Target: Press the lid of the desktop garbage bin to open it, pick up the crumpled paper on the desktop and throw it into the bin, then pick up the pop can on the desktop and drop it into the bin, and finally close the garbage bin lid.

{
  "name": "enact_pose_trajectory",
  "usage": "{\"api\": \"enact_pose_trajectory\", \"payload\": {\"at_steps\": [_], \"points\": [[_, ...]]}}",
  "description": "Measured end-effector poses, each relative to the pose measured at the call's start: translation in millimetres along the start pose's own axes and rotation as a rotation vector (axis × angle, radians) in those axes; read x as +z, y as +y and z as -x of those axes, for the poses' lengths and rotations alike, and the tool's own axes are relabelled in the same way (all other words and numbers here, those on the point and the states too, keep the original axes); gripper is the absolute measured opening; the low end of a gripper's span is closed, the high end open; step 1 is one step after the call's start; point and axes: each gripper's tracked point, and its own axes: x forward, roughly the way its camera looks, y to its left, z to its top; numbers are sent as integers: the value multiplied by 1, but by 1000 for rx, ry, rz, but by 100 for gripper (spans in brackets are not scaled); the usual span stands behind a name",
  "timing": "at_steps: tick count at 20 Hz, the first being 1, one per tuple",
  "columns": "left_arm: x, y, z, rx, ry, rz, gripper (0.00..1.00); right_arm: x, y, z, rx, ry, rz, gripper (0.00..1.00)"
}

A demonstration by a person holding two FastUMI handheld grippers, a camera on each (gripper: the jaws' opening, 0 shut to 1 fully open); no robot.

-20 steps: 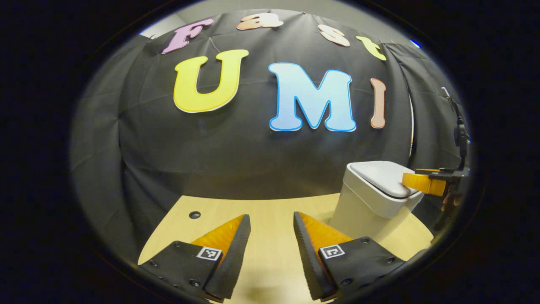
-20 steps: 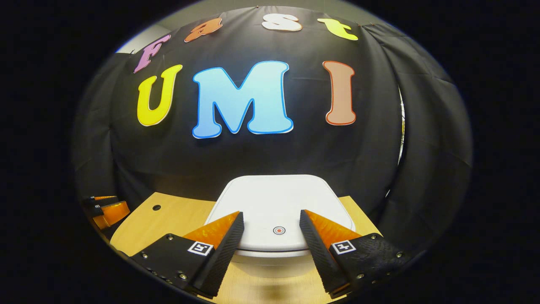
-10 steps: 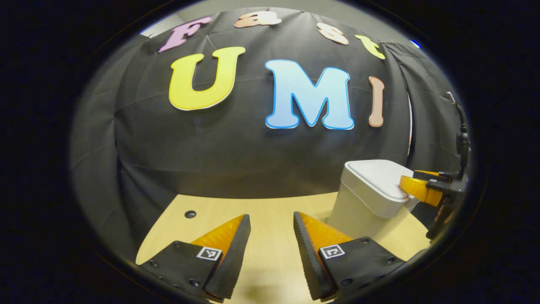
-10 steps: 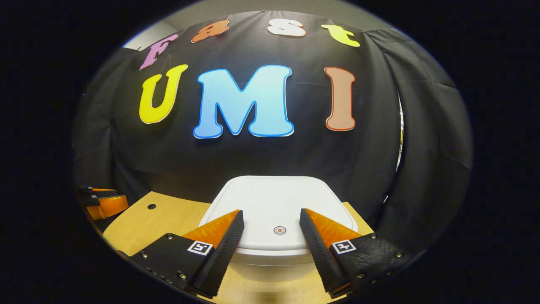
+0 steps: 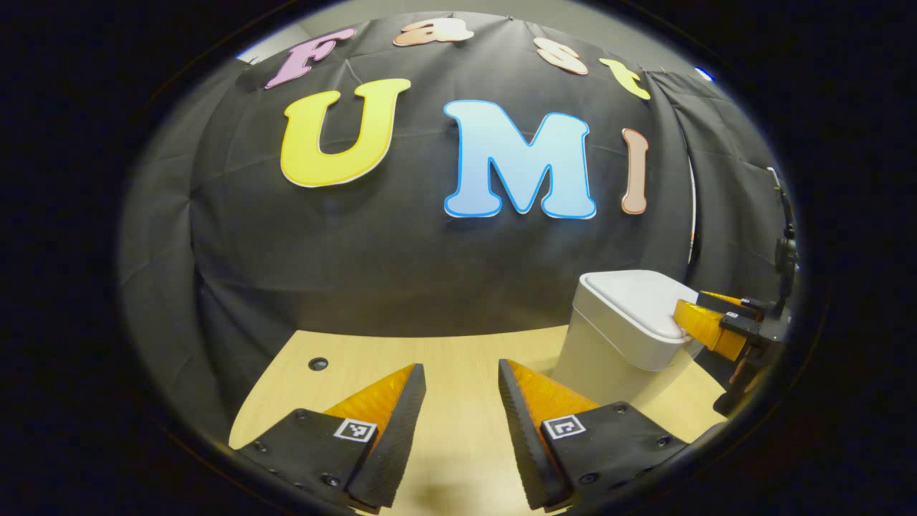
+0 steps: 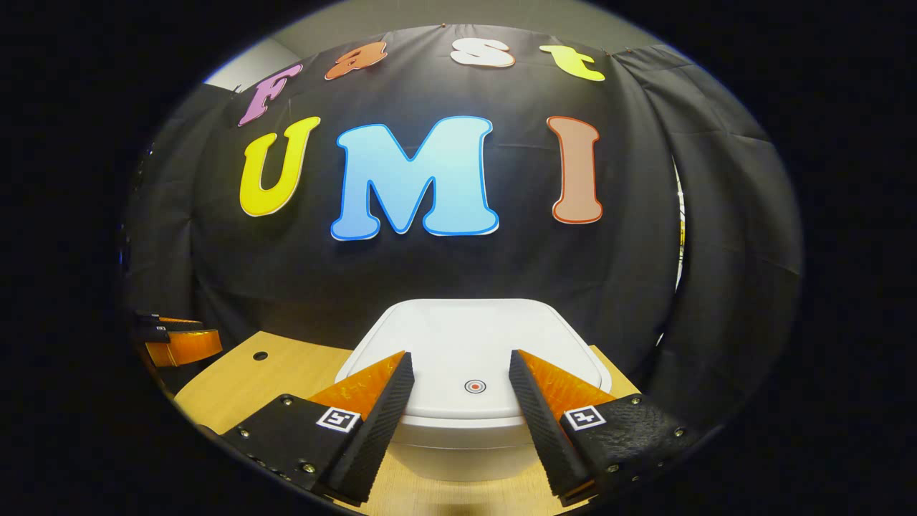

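Two grippers, both with fingers spread, nothing held. My right gripper has tipped down over the last second, fingers straddling the lid by its red dot. Lid's down, so it's either about to be pressed open or just closed. Left gripper idles over the surface; bin sits beyond, to its right.

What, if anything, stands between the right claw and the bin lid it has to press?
Nothing visible does. The right claw is open and poised over the front edge of the closed lid, its fingers straddling the round mark, with only open air between.
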Motion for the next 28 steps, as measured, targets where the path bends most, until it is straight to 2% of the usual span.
{"api": "enact_pose_trajectory", "payload": {"at_steps": [11, 16, 21, 28], "points": [[12, -6, 5, -6, -32, -20, 71, 7, 0, -1, -22, 20, -21, 87], [18, -7, 10, -17, -52, -21, 68, 5, 1, -1, -27, 15, -3, 87], [21, -8, 17, -43, -62, -22, 70, 6, 1, 3, -33, 25, -18, 87], [30, -15, 30, -73, -101, -58, 70, -7, 31, 58, -3, 10, 8, 88]]}}
